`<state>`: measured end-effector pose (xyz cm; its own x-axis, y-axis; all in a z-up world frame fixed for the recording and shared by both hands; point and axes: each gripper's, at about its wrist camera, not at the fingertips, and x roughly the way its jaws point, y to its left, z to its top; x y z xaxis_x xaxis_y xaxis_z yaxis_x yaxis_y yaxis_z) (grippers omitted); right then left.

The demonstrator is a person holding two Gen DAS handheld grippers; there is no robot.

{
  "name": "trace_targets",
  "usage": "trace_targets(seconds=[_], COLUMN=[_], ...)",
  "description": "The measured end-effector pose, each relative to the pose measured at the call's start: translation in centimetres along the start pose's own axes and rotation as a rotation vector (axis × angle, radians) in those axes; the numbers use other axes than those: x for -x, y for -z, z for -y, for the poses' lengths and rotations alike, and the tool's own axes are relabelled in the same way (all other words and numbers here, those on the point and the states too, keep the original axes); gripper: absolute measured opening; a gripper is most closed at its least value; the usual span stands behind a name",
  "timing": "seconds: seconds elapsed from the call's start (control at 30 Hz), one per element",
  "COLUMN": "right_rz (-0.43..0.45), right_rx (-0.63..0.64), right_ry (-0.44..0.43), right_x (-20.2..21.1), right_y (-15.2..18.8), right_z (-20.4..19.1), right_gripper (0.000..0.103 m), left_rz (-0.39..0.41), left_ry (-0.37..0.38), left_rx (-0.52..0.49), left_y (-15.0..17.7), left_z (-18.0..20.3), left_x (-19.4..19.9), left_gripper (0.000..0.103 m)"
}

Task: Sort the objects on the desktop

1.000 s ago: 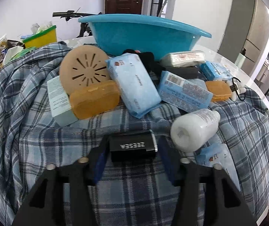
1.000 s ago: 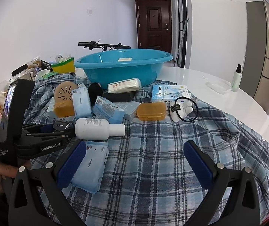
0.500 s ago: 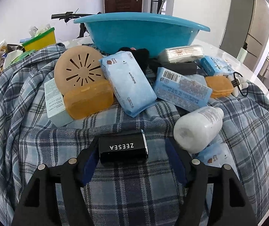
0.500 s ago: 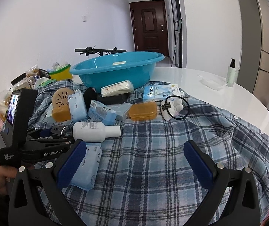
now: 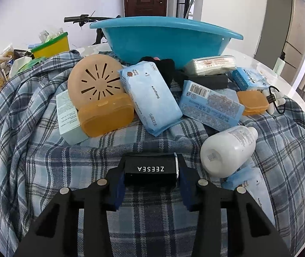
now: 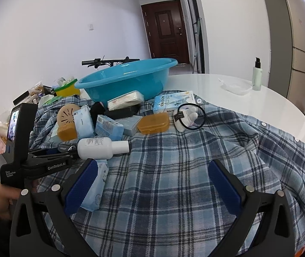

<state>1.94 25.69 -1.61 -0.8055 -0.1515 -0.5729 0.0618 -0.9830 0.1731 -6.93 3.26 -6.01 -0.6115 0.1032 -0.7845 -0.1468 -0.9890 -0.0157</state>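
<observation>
Colours on the table
Cloth (image 5: 34,160) blue-grey plaid; basin (image 5: 165,38) turquoise; bottle (image 5: 227,150) white; two cases (image 5: 105,117) amber; box (image 5: 150,169) black with white lettering; disc (image 5: 96,79) tan.

Both claws are black angular frames with silver screw heads and blue pads — the left claw (image 6: 67,150) carries white "GenRobot.AI" lettering and a small lit screen.

place: my home, living area | evidence: wooden entry door (image 6: 168,29), bicycle handlebars (image 6: 109,61), fridge (image 6: 298,32), washbasin (image 6: 129,79) and toiletries on my white tabletop (image 6: 227,94)
</observation>
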Motion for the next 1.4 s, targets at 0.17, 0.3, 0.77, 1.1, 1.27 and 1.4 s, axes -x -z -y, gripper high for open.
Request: trace_targets(seconds=[0.17, 0.3, 0.77, 1.1, 1.27, 1.4], right_rz=[-0.005, -0.004, -0.014, -0.028, -0.046, -0.084], right_rx=[-0.014, -0.01, 0.002, 0.042, 0.099, 0.096], right_ry=[0.001, 0.001, -0.006, -0.019, -0.047, -0.077], right_x=[-0.1, 0.0, -0.2, -0.5, -1.1, -2.1], right_y=[0.1, 0.1, 0.2, 0.3, 0.8, 1.2], right_z=[0.4, 0.2, -0.3, -2.3, -5.2, -6.5], right_gripper=[0.103, 0.103, 0.103, 0.103, 0.103, 0.103], left_rz=[0.007, 0.015, 0.007, 0.041, 0.046, 0.05], left_ry=[0.007, 0.008, -0.006, 0.031, 0.035, 0.034], left_rx=[-0.029, -0.053, -0.042, -0.022, 0.007, 0.015], left_y=[0.2, 0.4, 1.6, 1.7, 1.9, 2.1], left_z=[0.6, 0.8, -0.4, -0.9, -2.0, -2.6], left_x=[0.4, 1.3, 2.3, 3.2, 3.4, 3.6], left_gripper=[0.044, 0.044, 0.044, 0.044, 0.044, 0.044])
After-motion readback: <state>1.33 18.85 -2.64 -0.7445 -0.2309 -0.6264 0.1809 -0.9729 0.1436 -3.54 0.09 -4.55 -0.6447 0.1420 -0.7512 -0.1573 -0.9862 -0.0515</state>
